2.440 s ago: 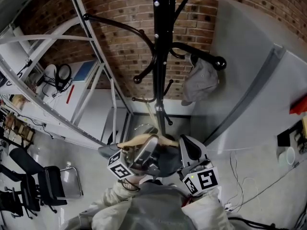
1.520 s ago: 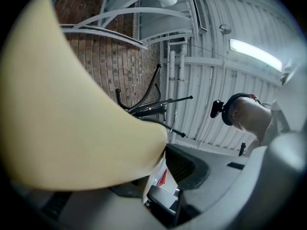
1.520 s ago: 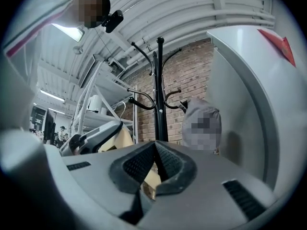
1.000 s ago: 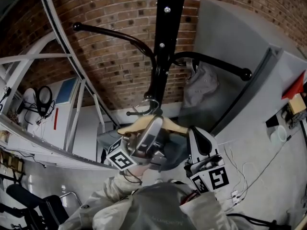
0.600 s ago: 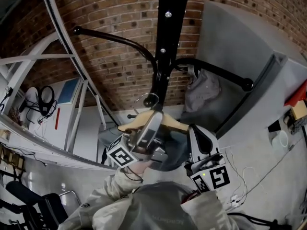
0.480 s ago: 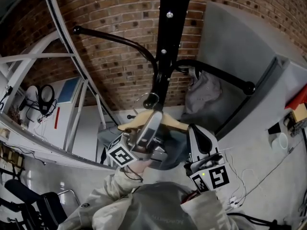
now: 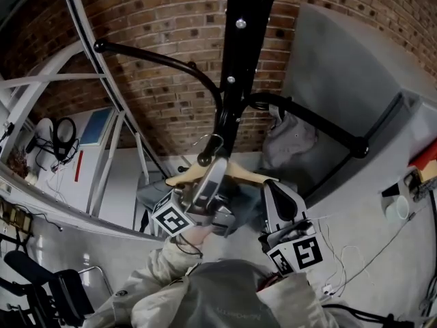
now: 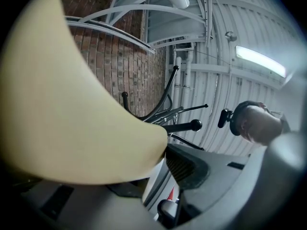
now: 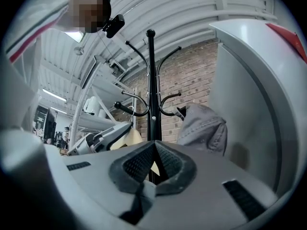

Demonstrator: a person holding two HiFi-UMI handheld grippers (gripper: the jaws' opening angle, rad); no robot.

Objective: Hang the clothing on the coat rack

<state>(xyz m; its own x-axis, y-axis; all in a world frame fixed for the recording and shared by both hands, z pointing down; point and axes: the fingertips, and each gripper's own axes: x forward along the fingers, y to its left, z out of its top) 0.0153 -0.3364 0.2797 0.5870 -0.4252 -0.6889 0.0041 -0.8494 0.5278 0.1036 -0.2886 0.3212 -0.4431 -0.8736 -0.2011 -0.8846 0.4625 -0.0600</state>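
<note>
Wooden hanger [image 7: 240, 175] is pinched in your left gripper [image 7: 213, 173], right gripper [image 7: 272, 195] pressed together: tip it and the hook [image 7: 213, 139] may miss the coat rack [image 7: 235, 60].

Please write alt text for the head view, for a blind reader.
The left gripper clamps a pale wooden hanger carrying dark clothing, held close to a black metal coat rack before a brick wall. A grey garment already hangs there; the right gripper is shut, empty.
</note>
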